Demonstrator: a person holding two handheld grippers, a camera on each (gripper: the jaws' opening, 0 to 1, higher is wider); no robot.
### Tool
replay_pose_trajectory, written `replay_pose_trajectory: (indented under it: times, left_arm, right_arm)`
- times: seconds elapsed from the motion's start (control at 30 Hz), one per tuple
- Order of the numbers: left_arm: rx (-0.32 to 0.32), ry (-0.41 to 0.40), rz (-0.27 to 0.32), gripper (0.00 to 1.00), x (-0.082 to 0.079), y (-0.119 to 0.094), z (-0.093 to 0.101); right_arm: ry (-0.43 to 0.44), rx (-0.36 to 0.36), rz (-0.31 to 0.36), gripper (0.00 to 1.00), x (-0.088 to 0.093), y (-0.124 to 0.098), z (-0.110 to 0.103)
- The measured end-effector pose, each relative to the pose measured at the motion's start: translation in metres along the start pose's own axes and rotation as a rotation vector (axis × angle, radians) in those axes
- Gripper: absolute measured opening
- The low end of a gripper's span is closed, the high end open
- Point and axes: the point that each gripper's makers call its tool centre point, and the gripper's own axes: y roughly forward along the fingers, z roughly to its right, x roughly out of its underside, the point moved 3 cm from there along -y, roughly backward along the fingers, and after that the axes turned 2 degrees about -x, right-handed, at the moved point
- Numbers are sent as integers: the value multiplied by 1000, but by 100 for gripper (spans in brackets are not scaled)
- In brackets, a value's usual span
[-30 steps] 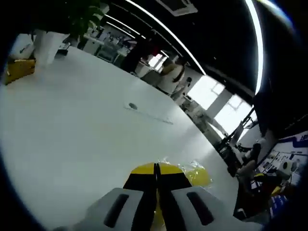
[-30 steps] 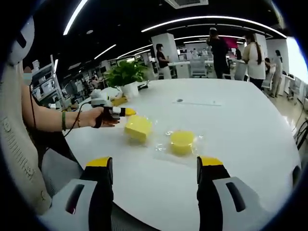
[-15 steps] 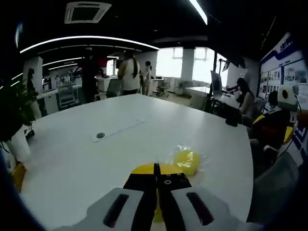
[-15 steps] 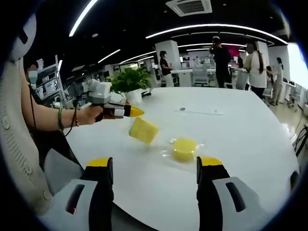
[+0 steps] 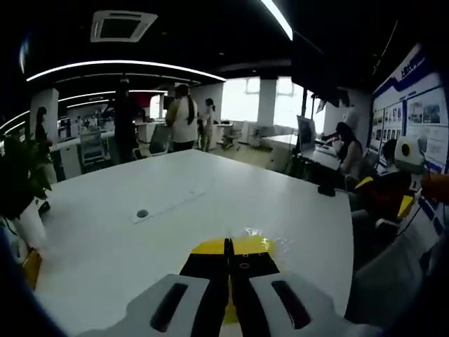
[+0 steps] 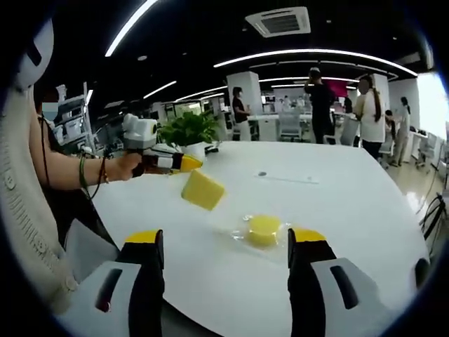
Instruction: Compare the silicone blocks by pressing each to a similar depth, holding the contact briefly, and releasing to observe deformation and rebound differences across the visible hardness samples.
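the left gripper (image 5: 227,254) is clamped on a square yellow block (image 6: 203,189), jaws pressed nearly together with yellow showing past their tips in the left gripper view. in the right gripper view that left gripper (image 6: 184,163) sits in the person's hand (image 6: 128,167), arm stretched out from the left, and the block hangs tilted from its yellow tips, lifted clear above the white table (image 6: 337,203).

the right gripper (image 6: 226,254) stands wide apart, nothing between its jaws, low over the near edge of the table. just beyond it lies a round yellow block (image 6: 264,229) on a crinkled clear wrapper (image 6: 242,235), flat on the tabletop, below and to the right of the raised square one and apart from it.

farther back a potted plant (image 6: 188,130) stands on the table behind the held block. a few people (image 6: 319,105) stand among desks at the far end of the room.
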Motion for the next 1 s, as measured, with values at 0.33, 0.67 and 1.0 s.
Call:
replay_pose_trajectory:
  times: [0.33,0.67,1.0]
  left_arm:
    - [22,134,98,0,-63,-42,14]
    - [116,189,173,0,-113,-80,35]
    - [187,301,140,0,-121,-91,56]
  right_arm:
    - [-103,-80,17,71,-27,7,-11]
    - [-287,-178,50,75,-87,26,-22]
    - [-434,-319,28,75,-123,60,-47]
